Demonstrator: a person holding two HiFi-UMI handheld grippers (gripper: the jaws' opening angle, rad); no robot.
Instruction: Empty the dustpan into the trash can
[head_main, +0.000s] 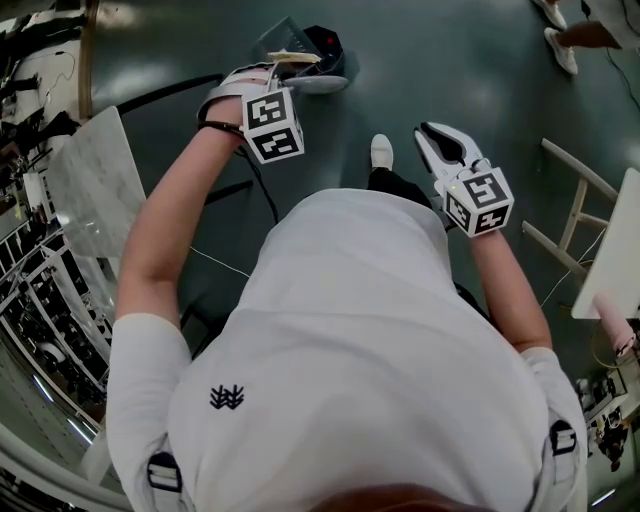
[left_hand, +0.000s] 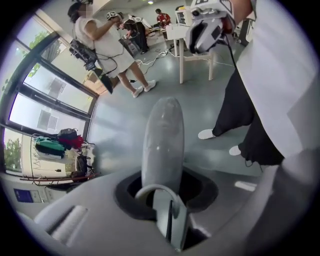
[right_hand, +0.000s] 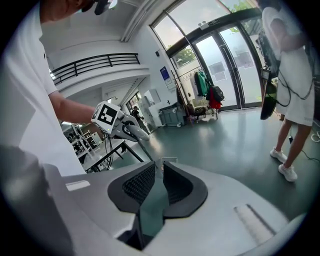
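In the head view my left gripper (head_main: 262, 76) reaches forward, shut on the grey dustpan handle (left_hand: 163, 140), which runs straight out from its jaws. The clear dustpan (head_main: 284, 42) is tipped over the black trash can (head_main: 326, 46), with yellowish scraps (head_main: 296, 58) at its lip. My right gripper (head_main: 433, 136) hangs lower on the right, away from the can, with its jaws together and nothing in them. The right gripper (right_hand: 157, 172) view also shows the left gripper (right_hand: 116, 121) and a thin shaft below it. How much debris lies inside the trash can is hidden.
A marble-topped table (head_main: 95, 180) stands at my left, a white wooden frame (head_main: 578, 205) and tabletop (head_main: 612, 262) at my right. Another person (left_hand: 106, 46) stands near the windows, with a white table (left_hand: 192, 37) behind. My own shoe (head_main: 381, 152) is on the dark green floor.
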